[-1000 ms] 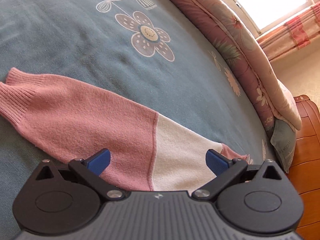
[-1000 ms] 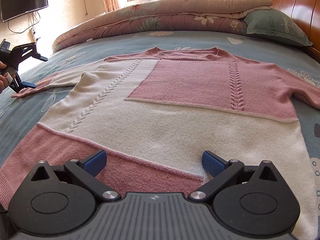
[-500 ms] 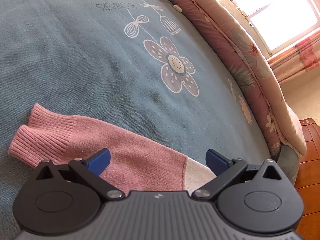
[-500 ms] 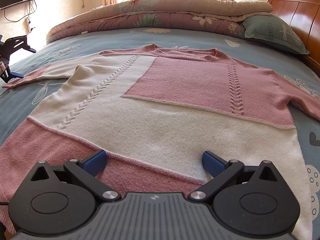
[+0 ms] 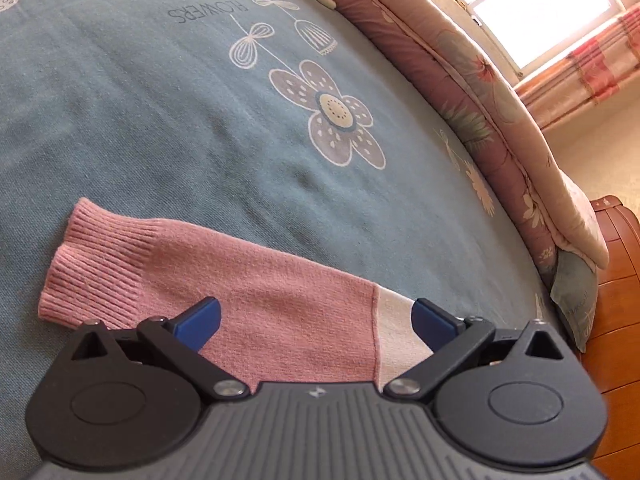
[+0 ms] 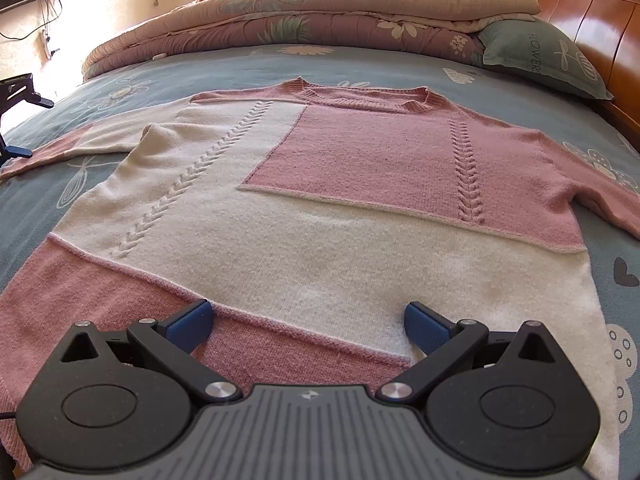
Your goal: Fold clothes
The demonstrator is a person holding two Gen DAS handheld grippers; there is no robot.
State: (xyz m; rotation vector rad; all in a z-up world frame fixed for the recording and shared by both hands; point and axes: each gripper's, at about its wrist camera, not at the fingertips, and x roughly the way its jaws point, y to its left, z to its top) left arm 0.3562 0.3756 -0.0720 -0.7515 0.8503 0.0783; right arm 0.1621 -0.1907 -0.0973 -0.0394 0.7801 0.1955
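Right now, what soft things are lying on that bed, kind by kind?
Sweater: 1
Rolled quilt: 1
Pillow: 1
Total: 3

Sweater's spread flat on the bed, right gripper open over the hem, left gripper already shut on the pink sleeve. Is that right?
Not quite. The left gripper is open, not shut: in the left wrist view its jaws stand wide apart on either side of the pink sleeve, not closed on it. The rest holds: the sweater lies flat on the bed, and the right gripper is open over the hem.
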